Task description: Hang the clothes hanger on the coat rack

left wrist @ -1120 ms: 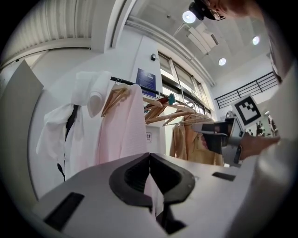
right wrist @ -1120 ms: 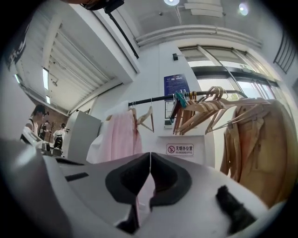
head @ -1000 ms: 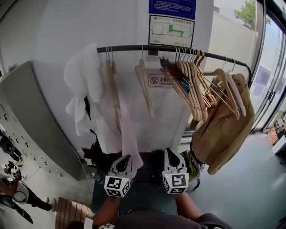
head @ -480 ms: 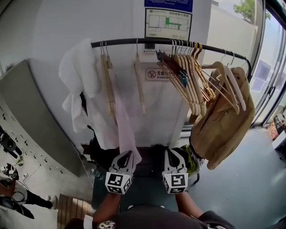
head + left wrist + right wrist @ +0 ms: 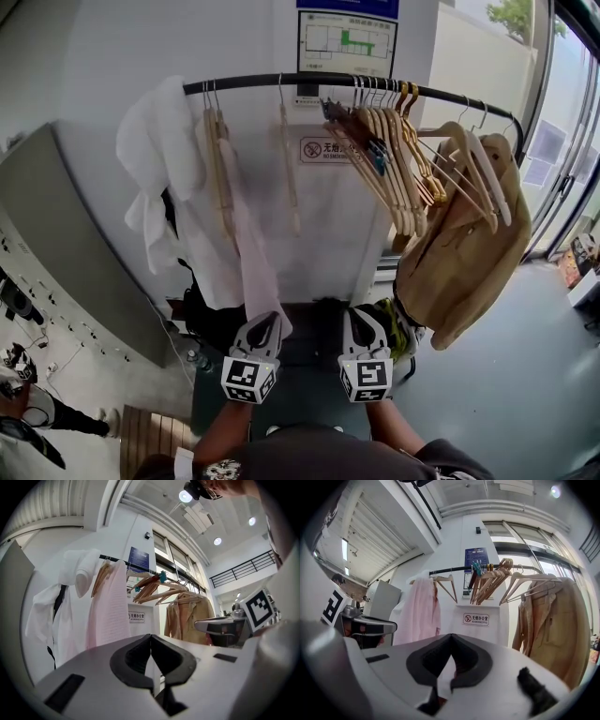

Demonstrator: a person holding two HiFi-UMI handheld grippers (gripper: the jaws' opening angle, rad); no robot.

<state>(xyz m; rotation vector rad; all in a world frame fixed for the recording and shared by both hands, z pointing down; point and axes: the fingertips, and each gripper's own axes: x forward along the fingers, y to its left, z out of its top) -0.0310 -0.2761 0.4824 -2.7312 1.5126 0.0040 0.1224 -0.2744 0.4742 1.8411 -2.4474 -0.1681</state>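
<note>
A black rack bar point(image 5: 309, 81) runs across the top of the head view. From it hang a white garment point(image 5: 159, 150), a pink garment point(image 5: 248, 253) on a wooden hanger point(image 5: 217, 169), a bare wooden hanger point(image 5: 289, 164), a bunch of several wooden hangers point(image 5: 394, 159) and a tan jacket point(image 5: 464, 262). My left gripper point(image 5: 267, 322) and right gripper point(image 5: 361, 317) are held low in front of the rack, side by side and well below the bar. Both are shut with nothing in them. The left gripper point(image 5: 150, 637) faces the pink garment point(image 5: 108, 611). The right gripper point(image 5: 451, 637) faces the white column.
A white column point(image 5: 347, 234) with a no-smoking sign point(image 5: 323, 150) and a floor-plan poster point(image 5: 347, 42) stands behind the rack. A grey cabinet point(image 5: 66, 253) is at the left. Dark bags point(image 5: 211, 323) lie at the rack's foot. Glass doors point(image 5: 562, 169) are at the right.
The head view has shifted, so the rack now sits a little further left and higher. Both grippers stay shut and low, close to where they were.
</note>
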